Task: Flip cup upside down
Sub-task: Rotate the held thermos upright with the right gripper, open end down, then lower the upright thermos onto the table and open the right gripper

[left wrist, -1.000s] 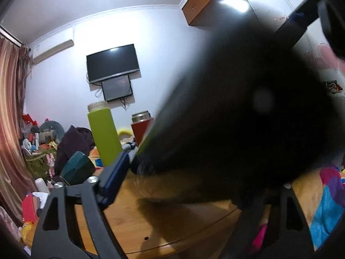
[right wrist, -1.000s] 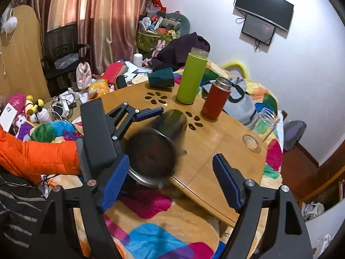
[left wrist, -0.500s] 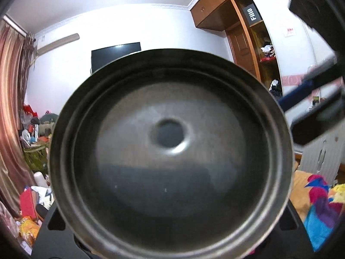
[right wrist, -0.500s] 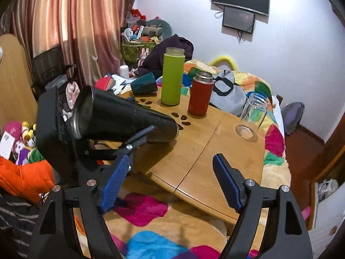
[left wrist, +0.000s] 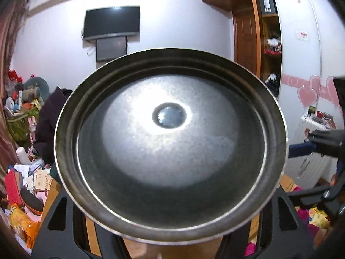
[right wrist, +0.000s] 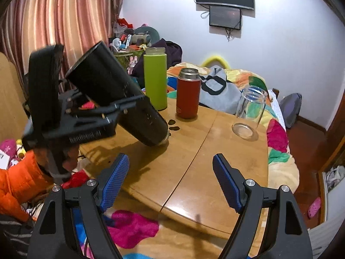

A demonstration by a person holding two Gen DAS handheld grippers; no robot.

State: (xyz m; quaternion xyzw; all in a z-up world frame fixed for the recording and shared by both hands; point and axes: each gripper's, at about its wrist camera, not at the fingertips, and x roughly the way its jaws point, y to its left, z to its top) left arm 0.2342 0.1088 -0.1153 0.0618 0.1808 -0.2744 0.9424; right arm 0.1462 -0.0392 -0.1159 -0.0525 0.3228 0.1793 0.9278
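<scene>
Since half a second ago the black cup (right wrist: 117, 95) has tipped further, its mouth now angled down at the counter (right wrist: 194, 161), whether touching is unclear. The left tool (right wrist: 120, 108) pinches its body; from the left wrist the cup's base (left wrist: 170, 146) hides those fingers. The right tool (right wrist: 171, 180) hangs spread, holding nothing

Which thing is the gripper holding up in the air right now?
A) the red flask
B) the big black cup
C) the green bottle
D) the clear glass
B: the left gripper clamps the black cup tilted above the table, while the green bottle, red flask and clear glass stand on it.
</scene>
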